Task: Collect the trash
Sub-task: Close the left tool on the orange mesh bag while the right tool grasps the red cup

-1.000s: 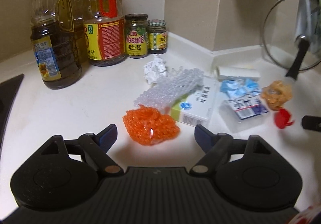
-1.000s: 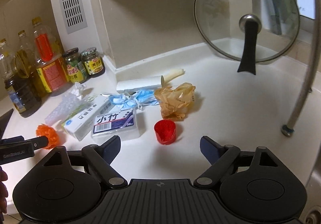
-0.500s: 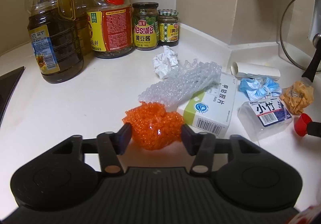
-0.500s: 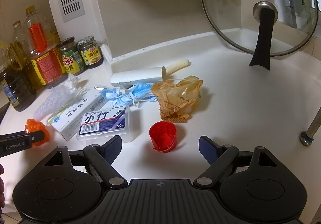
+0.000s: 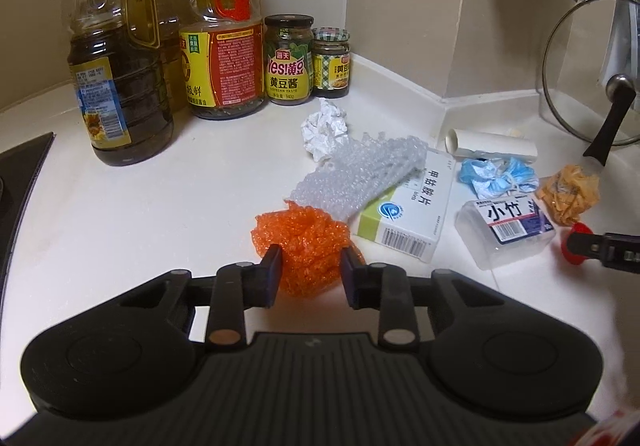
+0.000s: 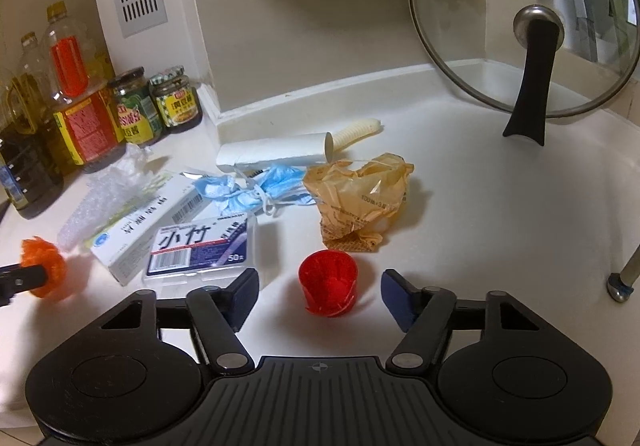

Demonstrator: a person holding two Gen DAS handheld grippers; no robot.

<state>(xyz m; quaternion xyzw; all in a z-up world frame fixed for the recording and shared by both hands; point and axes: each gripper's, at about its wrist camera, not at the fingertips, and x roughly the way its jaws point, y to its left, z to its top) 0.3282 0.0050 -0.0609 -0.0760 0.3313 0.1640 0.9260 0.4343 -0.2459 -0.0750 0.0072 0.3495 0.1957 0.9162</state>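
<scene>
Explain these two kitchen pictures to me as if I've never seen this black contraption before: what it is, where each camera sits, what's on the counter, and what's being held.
There is no robot here. A person holds a black hand tool with two fingers in each hand, and each tool carries a wide-angle camera that looks forward along its fingers.

The left tool's picture shows the left gripper shut on an orange mesh wad. The right tool's picture shows the right gripper open, one finger on each side of a red cup standing on the white counter, not touching it.

Other trash lies nearby: bubble wrap, a medicine box, a clear plastic box, a blue face mask, a tan crumpled bag, a paper roll and a white paper ball. Oil bottles and sauce jars stand at the back, and a glass lid leans upright.
</scene>
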